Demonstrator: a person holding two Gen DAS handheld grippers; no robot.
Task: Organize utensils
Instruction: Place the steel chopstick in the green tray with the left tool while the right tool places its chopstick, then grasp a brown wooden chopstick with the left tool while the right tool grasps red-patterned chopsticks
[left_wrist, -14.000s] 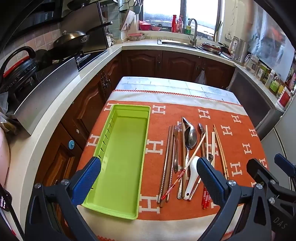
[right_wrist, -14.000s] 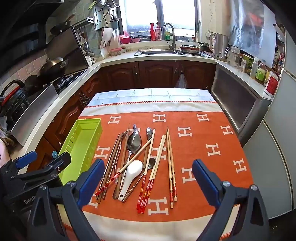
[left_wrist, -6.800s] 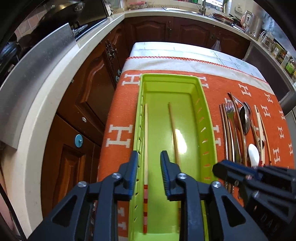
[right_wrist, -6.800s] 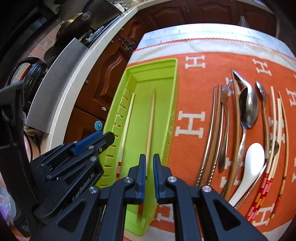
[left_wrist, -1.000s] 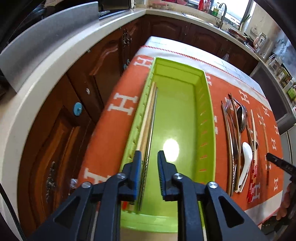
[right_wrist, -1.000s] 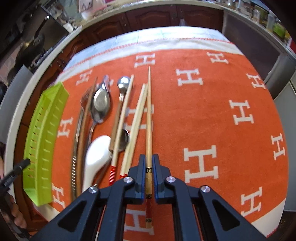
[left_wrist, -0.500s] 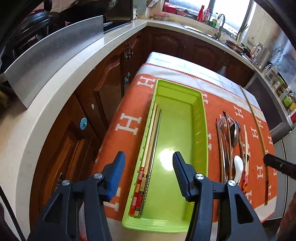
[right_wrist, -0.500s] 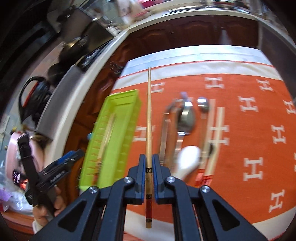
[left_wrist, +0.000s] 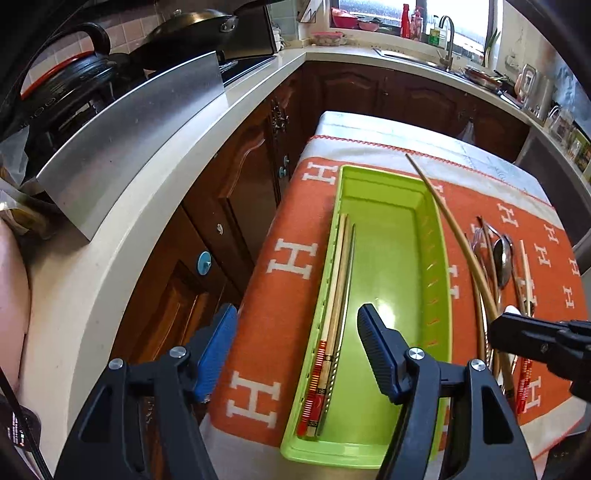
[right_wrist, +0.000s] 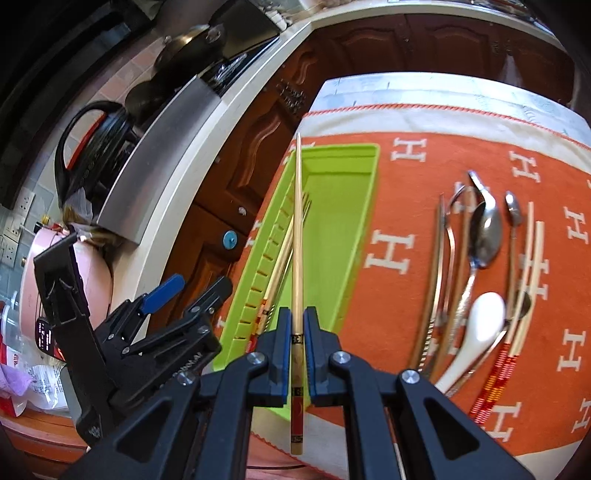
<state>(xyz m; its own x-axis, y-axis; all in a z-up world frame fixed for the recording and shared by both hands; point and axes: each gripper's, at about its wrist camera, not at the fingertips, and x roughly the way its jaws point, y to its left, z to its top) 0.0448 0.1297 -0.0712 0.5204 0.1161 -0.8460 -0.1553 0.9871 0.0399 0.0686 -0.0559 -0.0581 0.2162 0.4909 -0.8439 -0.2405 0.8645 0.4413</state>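
My right tool (right_wrist: 297, 341) clamps a pale chopstick (right_wrist: 297, 236) with red-banded end; my left tool (left_wrist: 295, 343) is opening, empty, its base cut off.

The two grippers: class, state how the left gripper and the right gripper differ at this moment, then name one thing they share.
1. The left gripper has its jaws apart and opening, with nothing between them; the right gripper is shut on a chopstick.
2. The left gripper hangs above the chopsticks in the green tray; the right gripper carries its chopstick in the air.
Shared: black frames, blue pads.
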